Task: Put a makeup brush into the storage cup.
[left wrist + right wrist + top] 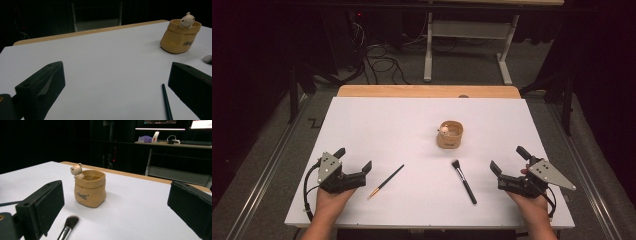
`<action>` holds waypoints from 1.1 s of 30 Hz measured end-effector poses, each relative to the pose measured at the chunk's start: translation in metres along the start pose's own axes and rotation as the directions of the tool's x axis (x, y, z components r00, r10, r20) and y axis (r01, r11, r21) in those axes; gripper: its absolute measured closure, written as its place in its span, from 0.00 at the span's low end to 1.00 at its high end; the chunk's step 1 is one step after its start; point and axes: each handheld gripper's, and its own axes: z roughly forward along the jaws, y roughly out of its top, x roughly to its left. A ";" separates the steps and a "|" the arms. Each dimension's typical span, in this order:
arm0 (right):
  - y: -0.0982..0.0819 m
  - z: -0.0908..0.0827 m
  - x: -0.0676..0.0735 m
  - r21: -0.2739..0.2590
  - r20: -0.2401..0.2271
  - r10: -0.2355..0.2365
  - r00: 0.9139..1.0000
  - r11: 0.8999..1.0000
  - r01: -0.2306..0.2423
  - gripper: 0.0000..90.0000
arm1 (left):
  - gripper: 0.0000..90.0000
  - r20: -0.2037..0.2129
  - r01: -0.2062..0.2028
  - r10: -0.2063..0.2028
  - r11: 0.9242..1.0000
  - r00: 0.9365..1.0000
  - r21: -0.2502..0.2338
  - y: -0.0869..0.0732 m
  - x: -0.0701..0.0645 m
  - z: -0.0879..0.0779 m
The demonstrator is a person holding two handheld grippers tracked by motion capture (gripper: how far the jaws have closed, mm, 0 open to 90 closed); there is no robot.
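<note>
1. In the high view, the white worktop (377, 125) carried a tan pot (450, 135) with a small bear figure on its rim, standing right of centre toward the far side. Nearer the person lay two brushes: a thin paintbrush (386, 181) on a slant at left of centre, and a makeup brush (463, 181) with a black handle at right of centre, its bristles pointing toward the pot. The left gripper (355, 159) rested near the paintbrush, the right gripper (509, 159) near the makeup brush — both with jaws wide apart and holding nothing.

2. In the left gripper view, the two black jaws stood far apart over bare worktop. The paintbrush (167, 103) handle lay just inside the jaw on the picture's right, and the pot (179, 37) sat well beyond, at upper right.

3. In the right gripper view, the jaws were likewise spread — nothing between the pads. The pot (90, 188) stood ahead, left of the middle, and the makeup brush (68, 226) lay low, close beside the jaw on the picture's left.
</note>
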 end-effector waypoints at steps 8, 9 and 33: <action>-0.002 -0.001 -0.003 0.000 0.007 0.011 1.000 1.000 -0.011 0.01 | 0.02 0.000 -0.001 0.001 1.000 1.000 0.005 0.000 0.000 0.000; -0.002 -0.001 -0.003 0.000 0.007 0.011 1.000 1.000 -0.011 0.01 | 0.02 0.000 -0.001 0.001 1.000 1.000 0.005 0.000 0.000 0.000; -0.003 0.000 -0.004 0.005 0.009 0.021 1.000 1.000 -0.021 0.01 | 0.02 -0.004 -0.007 0.007 1.000 1.000 -0.004 -0.001 0.000 0.000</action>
